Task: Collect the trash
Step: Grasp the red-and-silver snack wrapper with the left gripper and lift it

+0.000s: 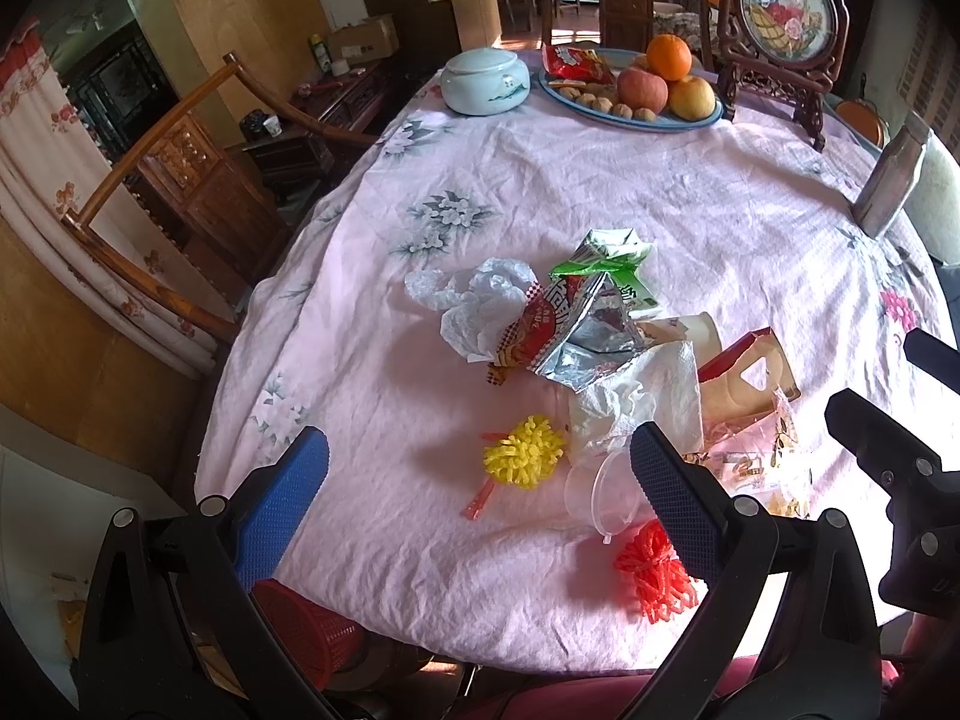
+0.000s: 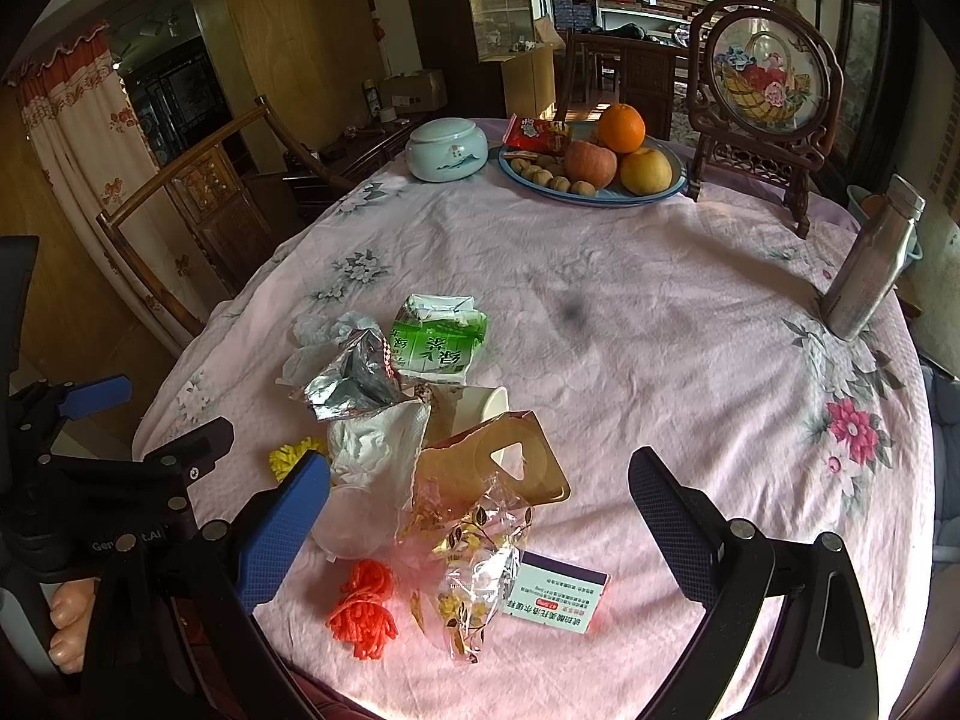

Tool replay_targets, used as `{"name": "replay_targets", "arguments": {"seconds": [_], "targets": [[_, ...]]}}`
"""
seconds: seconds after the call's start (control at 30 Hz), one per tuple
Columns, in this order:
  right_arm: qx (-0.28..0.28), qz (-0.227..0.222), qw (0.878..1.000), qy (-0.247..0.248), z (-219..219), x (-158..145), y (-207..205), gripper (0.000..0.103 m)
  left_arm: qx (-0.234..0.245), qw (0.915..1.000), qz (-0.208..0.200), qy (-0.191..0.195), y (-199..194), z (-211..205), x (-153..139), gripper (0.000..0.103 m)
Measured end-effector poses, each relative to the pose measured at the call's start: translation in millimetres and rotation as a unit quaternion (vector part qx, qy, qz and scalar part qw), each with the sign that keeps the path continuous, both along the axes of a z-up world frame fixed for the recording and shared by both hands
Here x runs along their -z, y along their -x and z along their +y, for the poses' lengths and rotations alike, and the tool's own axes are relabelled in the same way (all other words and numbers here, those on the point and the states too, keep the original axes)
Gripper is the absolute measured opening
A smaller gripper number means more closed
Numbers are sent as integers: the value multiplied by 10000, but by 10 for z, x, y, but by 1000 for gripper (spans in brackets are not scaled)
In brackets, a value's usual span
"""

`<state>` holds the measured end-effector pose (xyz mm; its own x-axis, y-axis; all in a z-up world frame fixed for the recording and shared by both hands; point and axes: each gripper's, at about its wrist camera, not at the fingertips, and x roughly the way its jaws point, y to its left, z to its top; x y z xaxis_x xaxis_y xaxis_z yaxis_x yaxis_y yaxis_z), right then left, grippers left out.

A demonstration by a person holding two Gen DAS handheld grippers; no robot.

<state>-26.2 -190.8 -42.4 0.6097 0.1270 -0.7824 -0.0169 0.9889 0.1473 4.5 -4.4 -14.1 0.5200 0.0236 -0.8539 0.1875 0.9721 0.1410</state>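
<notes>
My left gripper (image 1: 480, 480) and right gripper (image 2: 480, 492) both hovered over the worktop (image 2: 630, 312), fingers apart, holding nothing; trash pile (image 2: 420, 420) sat near the front edge: green carton (image 2: 438, 336), foil wrapper (image 1: 576, 348), tissue (image 1: 654, 384), red pompom (image 2: 363, 606).

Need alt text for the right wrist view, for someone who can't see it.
The open right claw hangs over a heap of trash on a pink flowered tablecloth: a green carton, foil wrapper, tissue, cardboard piece, clear wrapper and a small box. A fruit plate and metal bottle stand farther back.
</notes>
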Motion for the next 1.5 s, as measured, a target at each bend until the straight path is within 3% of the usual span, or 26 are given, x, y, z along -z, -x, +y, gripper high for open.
{"name": "replay_targets", "arguments": {"seconds": [0.2, 0.4, 0.57, 0.7, 0.8, 0.93, 1.07, 1.13, 1.17, 1.27, 1.5], "targets": [[40, 25, 10000, -75, -19, 32, 4, 97, 30, 9999, 102, 63, -12, -2, 15, 96], [278, -15, 9984, -484, -154, 51, 94, 98, -421, 9969, 439, 503, -192, 307, 91, 96], [453, 84, 9964, -715, -228, 106, 170, 98, -754, 9880, 932, 972, -397, 570, 248, 96], [529, 199, 9958, -724, -229, 153, 222, 97, -517, 9854, 1156, 1137, -591, 432, 327, 96], [627, 235, 9953, -702, -259, 165, 285, 97, -81, 9829, 1267, 1333, -770, 160, 332, 96], [817, 285, 9939, -676, -348, 180, 379, 97, 240, 9843, 1279, 1192, -1031, -210, 417, 96], [1075, 220, 9918, -659, -485, 173, 472, 97, 40, 9849, 1537, 797, -1302, -362, 740, 96], [1168, 175, 9906, -692, -549, 173, 503, 97, -85, 9817, 1642, 962, -1323, -249, 793, 70], [1196, 154, 9901, -723, -578, 176, 510, 97, -59, 9774, 1717, 1230, -1308, -180, 779, 51], [1181, 143, 9894, -837, -630, 197, 482, 98, -47, 9752, 1545, 1582, -1209, -3, 603, 46], [631, 169, 9928, -1005, -516, 216, 249, 97, -68, 9669, 965, 2359, -900, 369, -16, 46]]}}
